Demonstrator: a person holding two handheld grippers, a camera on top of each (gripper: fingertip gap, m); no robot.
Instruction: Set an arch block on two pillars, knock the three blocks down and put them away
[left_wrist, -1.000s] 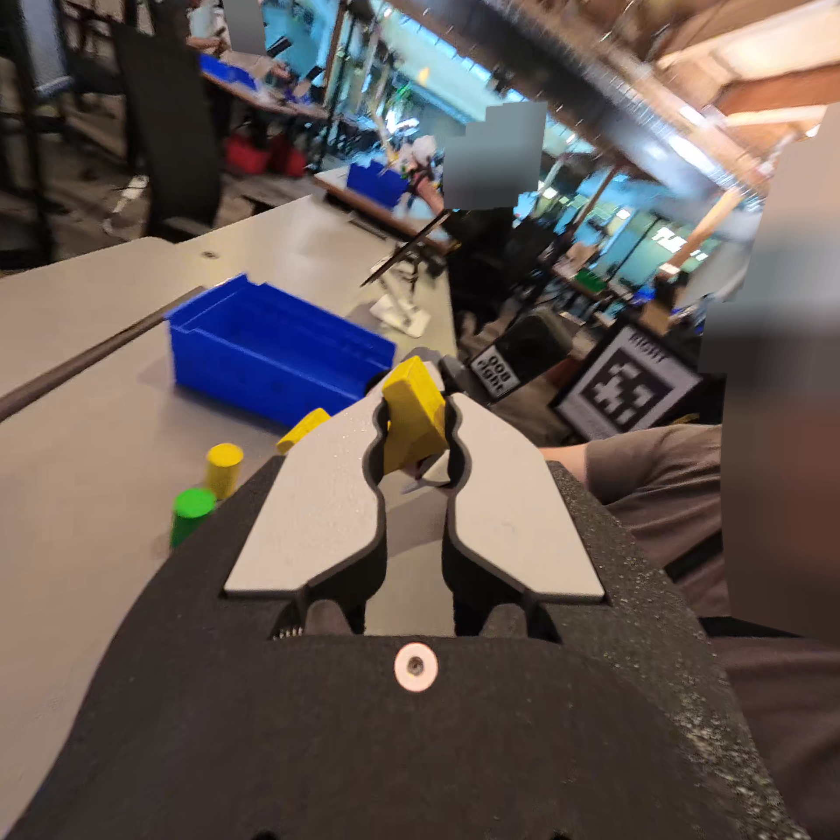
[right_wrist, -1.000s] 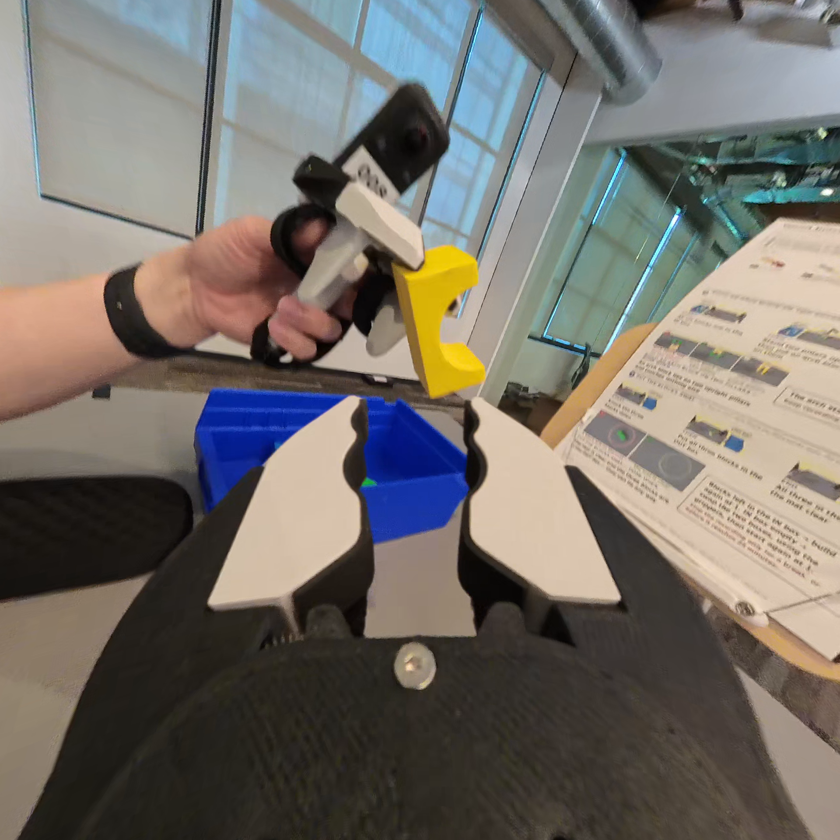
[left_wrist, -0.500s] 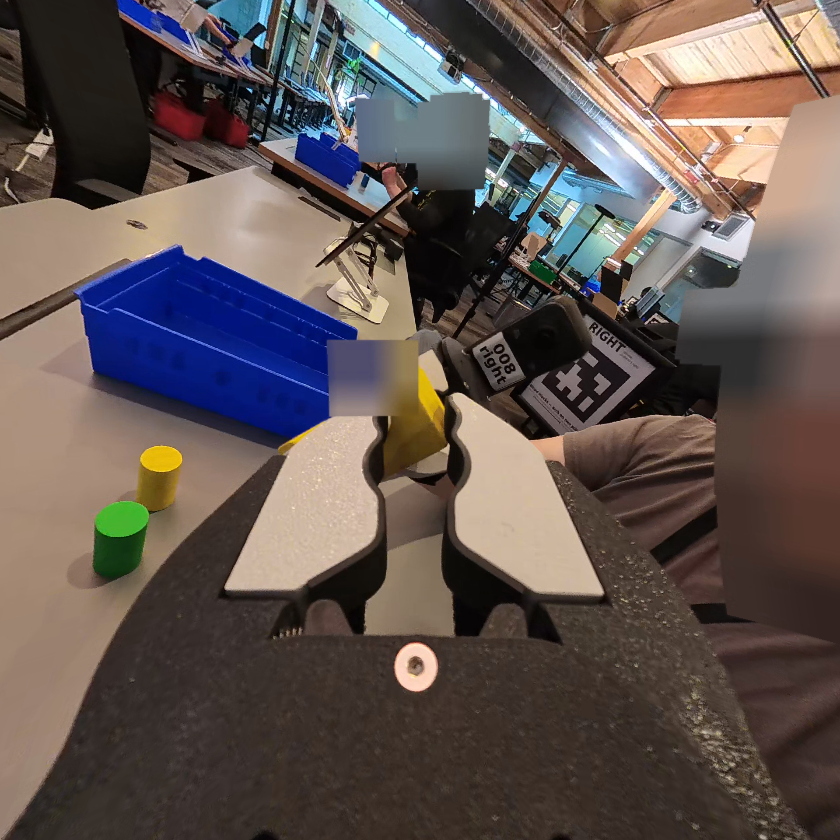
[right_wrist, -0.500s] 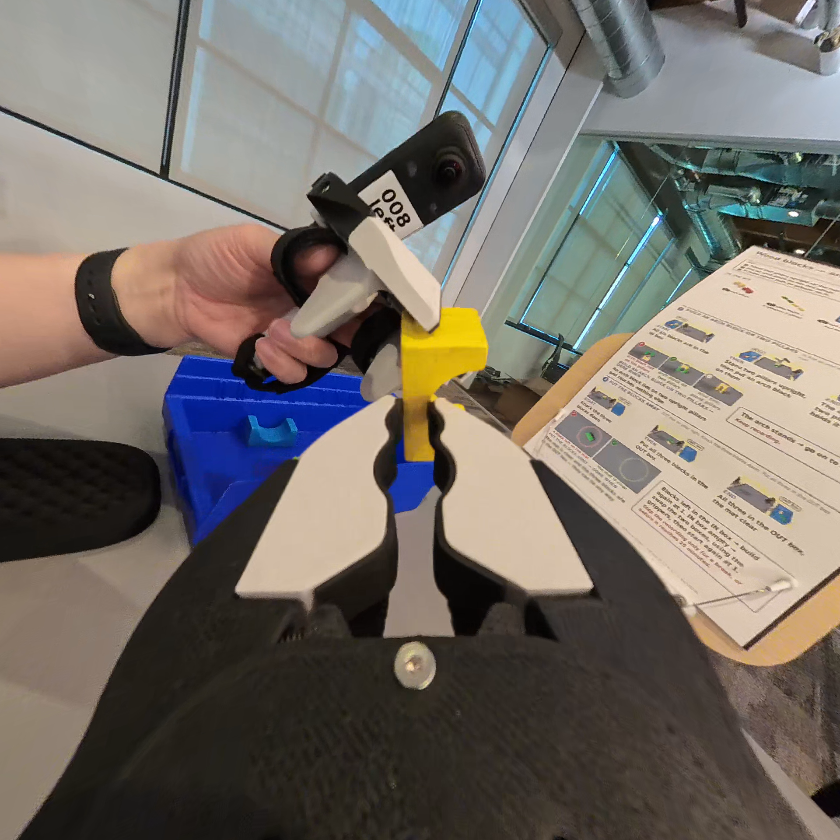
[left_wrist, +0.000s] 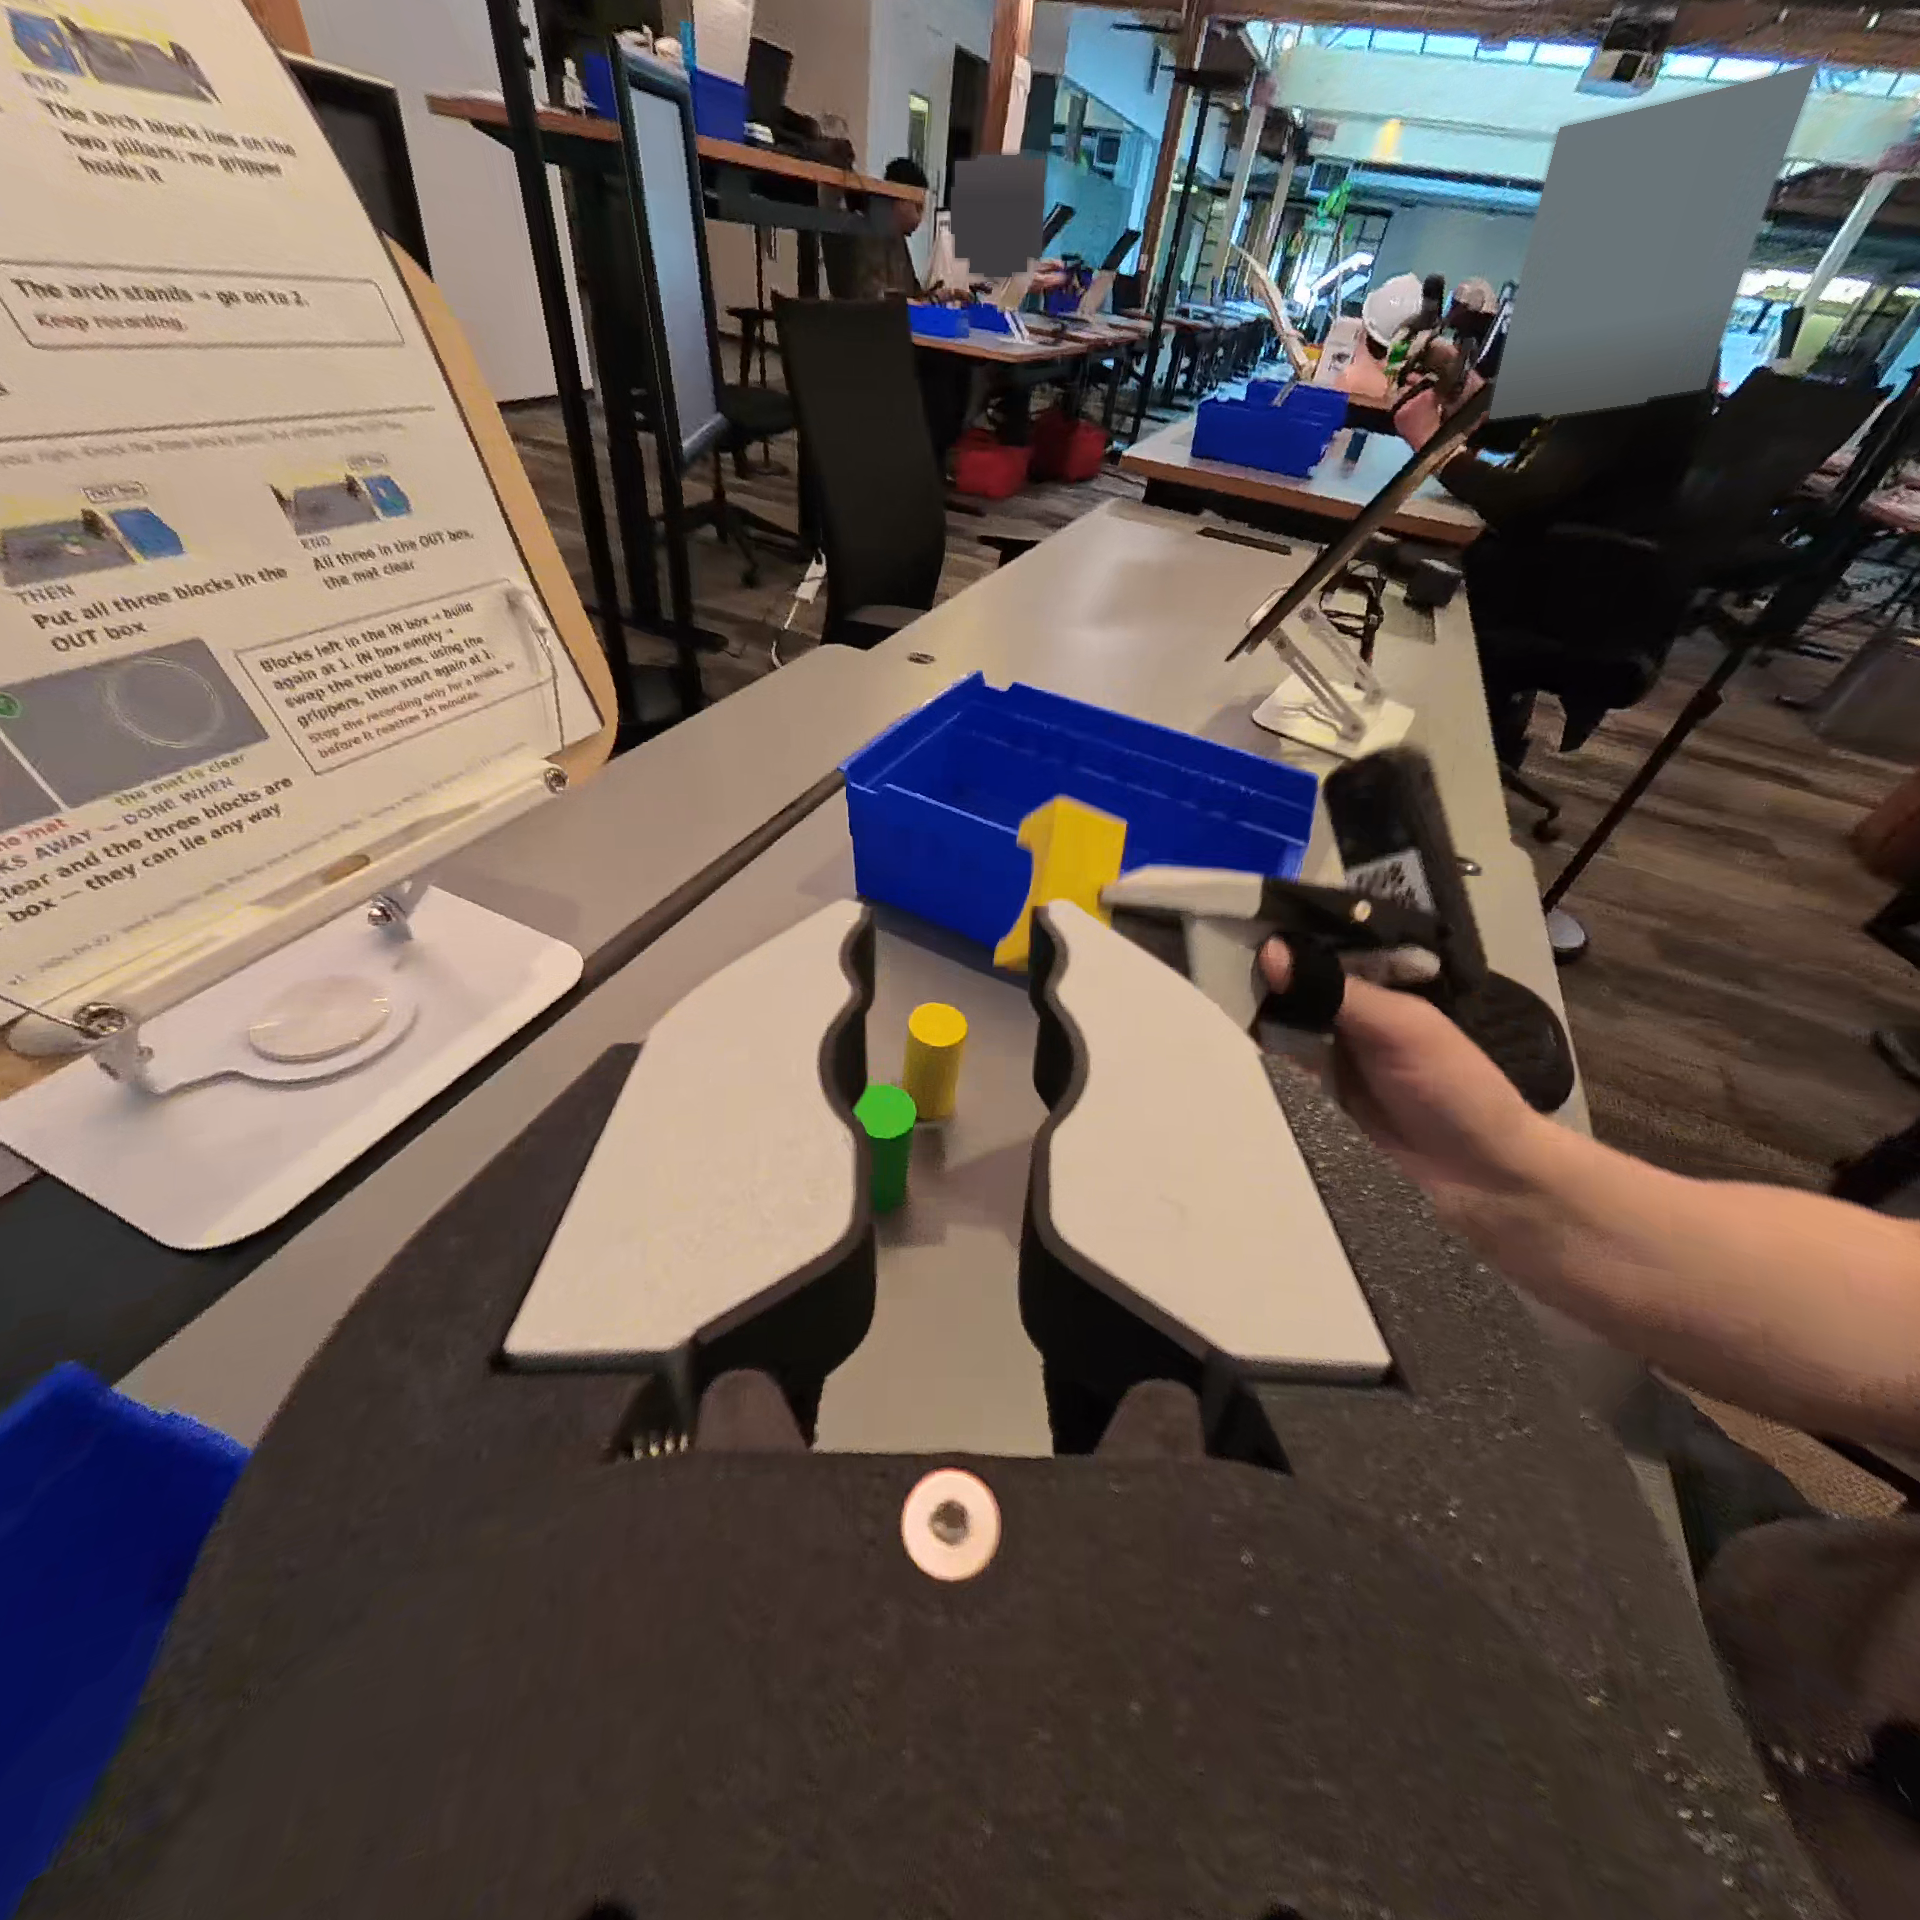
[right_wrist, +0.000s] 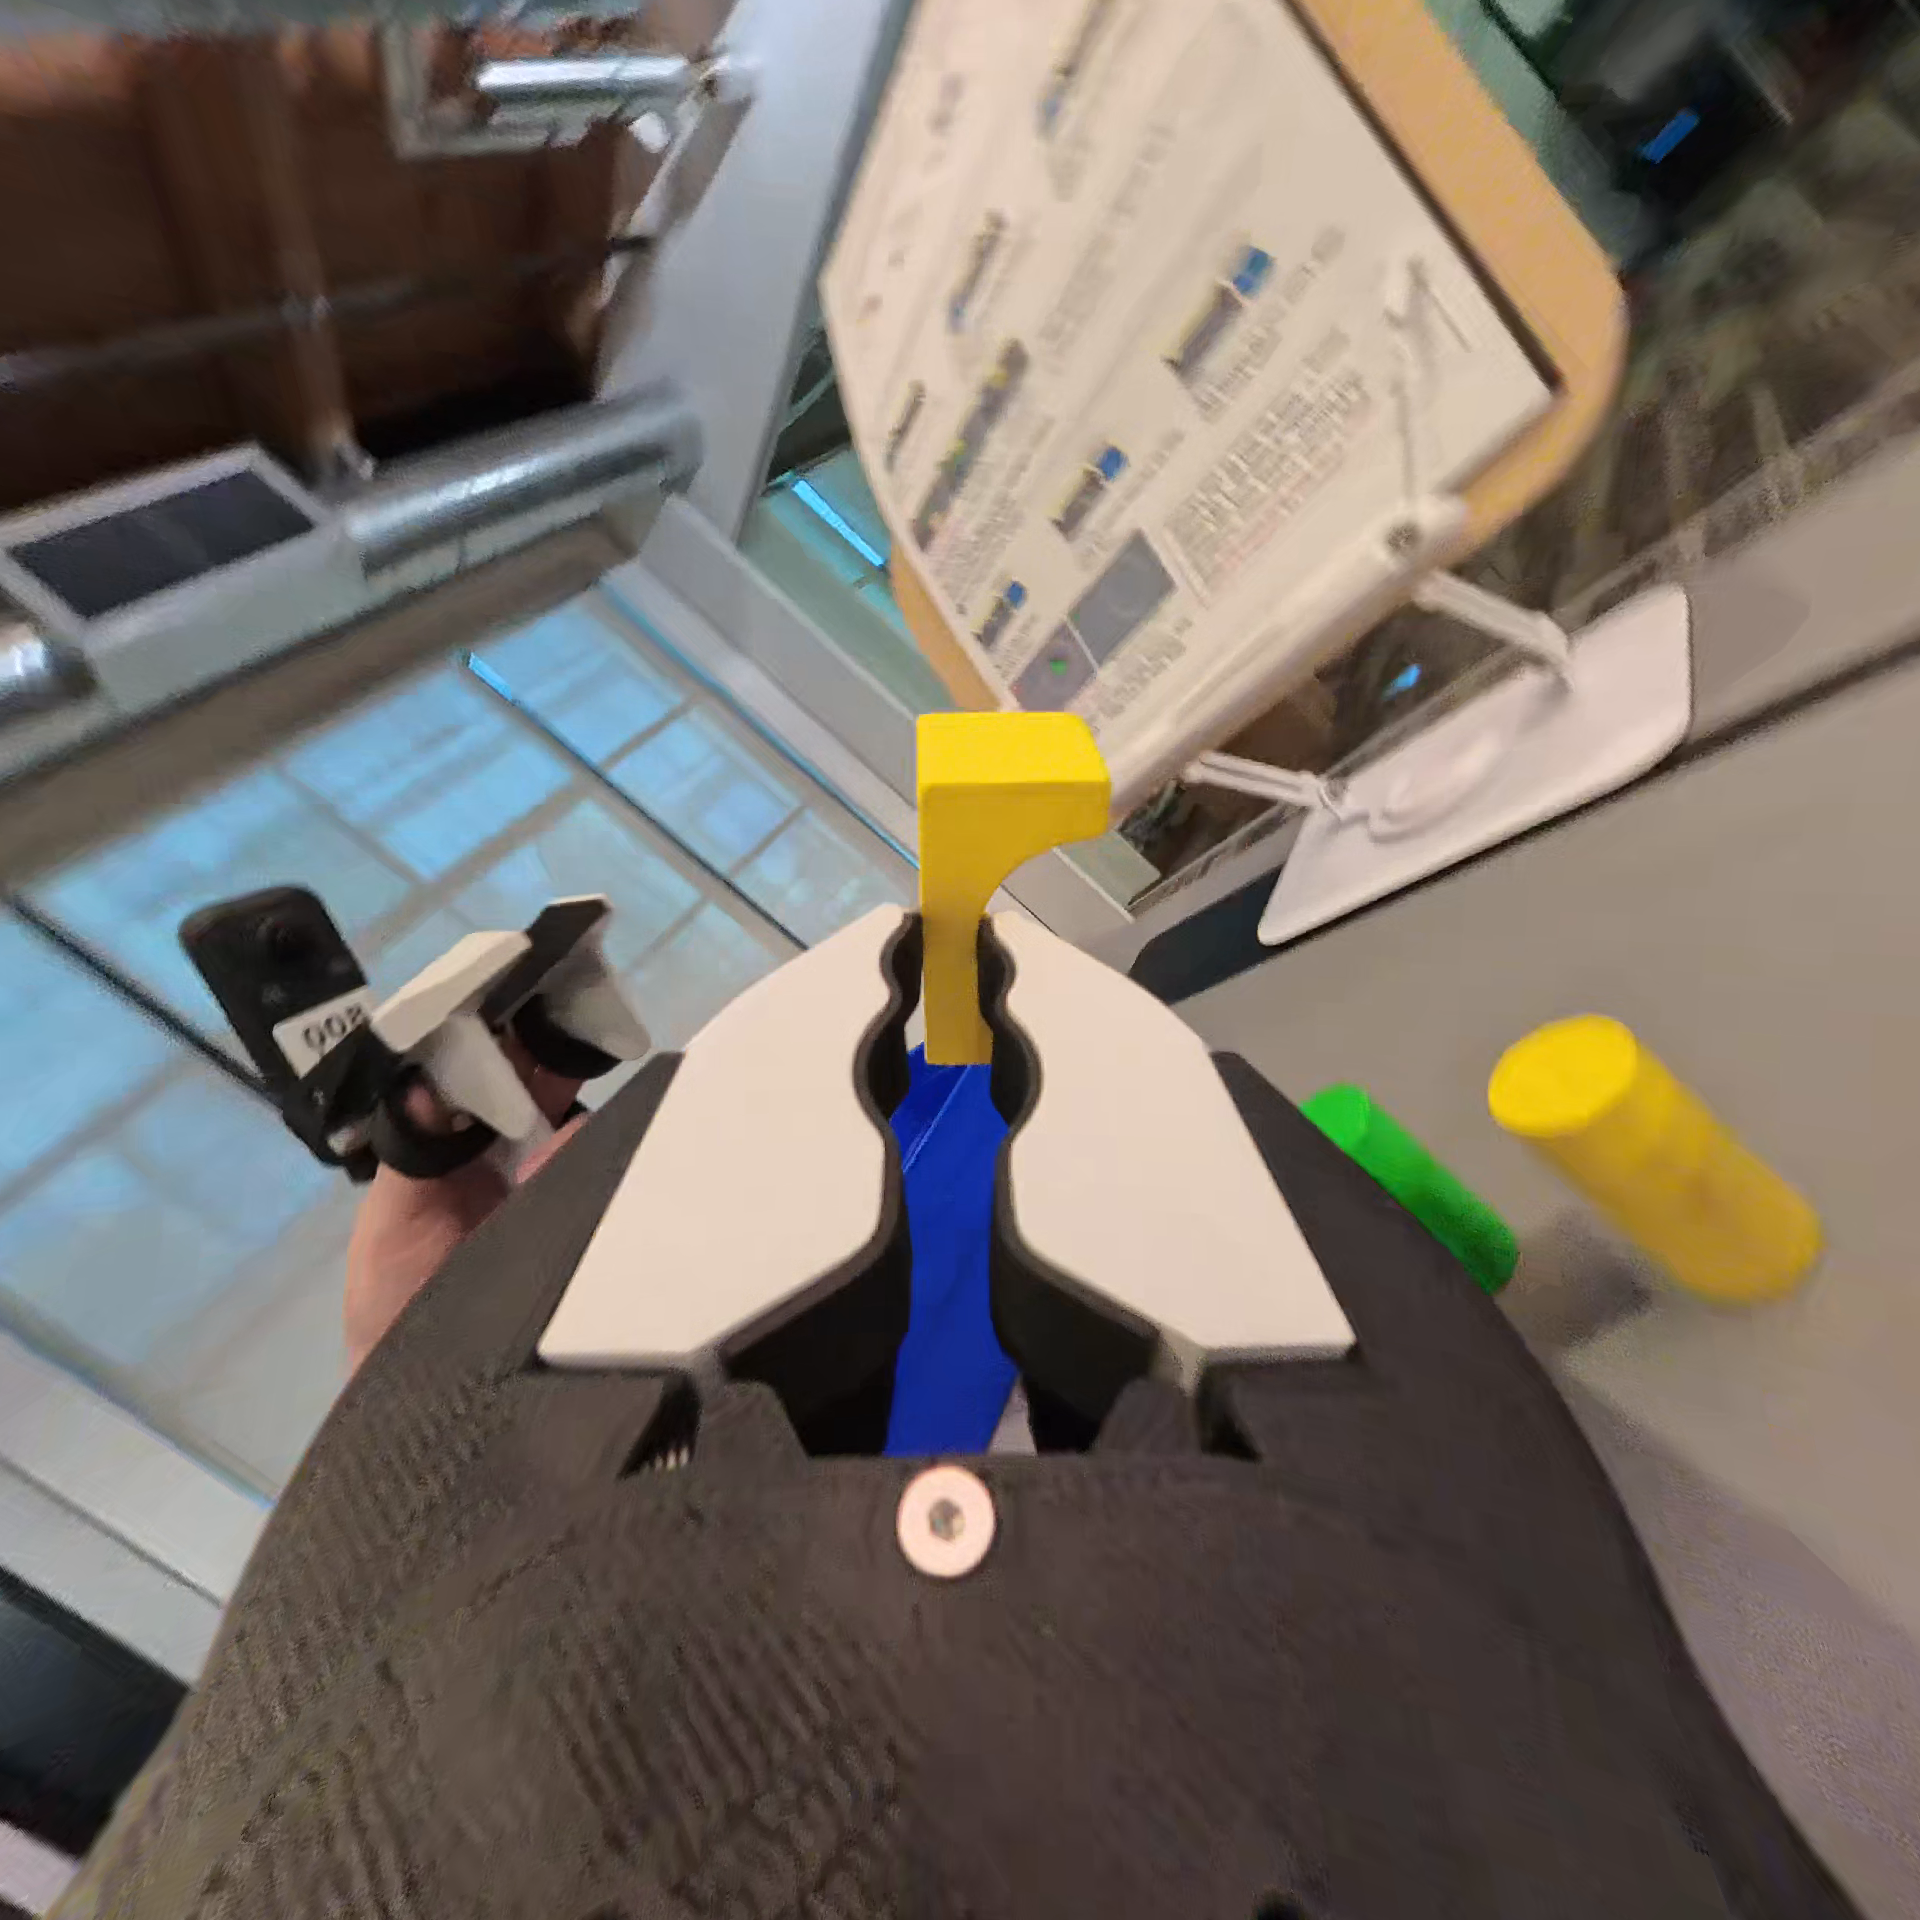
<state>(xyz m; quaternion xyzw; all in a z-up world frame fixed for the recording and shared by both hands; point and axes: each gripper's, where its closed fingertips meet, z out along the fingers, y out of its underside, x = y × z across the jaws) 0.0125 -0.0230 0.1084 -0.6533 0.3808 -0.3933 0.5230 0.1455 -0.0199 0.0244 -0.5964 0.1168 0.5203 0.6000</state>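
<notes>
From the left wrist view, your left gripper (left_wrist: 951, 1029) is released and empty over the green pillar (left_wrist: 886, 1141) and yellow pillar (left_wrist: 934, 1058), which stand upright, touching or nearly so, near the blue bin (left_wrist: 1070, 805); a dip could topple them.

From the right wrist view, your right gripper (right_wrist: 948, 940) pinches the yellow arch block (right_wrist: 982, 842) by one thin end, aloft beside the pillars; that grasp may let it pivot and land crooked.

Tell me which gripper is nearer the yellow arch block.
Right. The right gripper is shut on the yellow arch block, holding it above the table. The left gripper is open and empty, apart from the arch.

Instruction board (left_wrist: 260, 436) on white stand (left_wrist: 312, 1049); office chair (left_wrist: 862, 457).
</notes>
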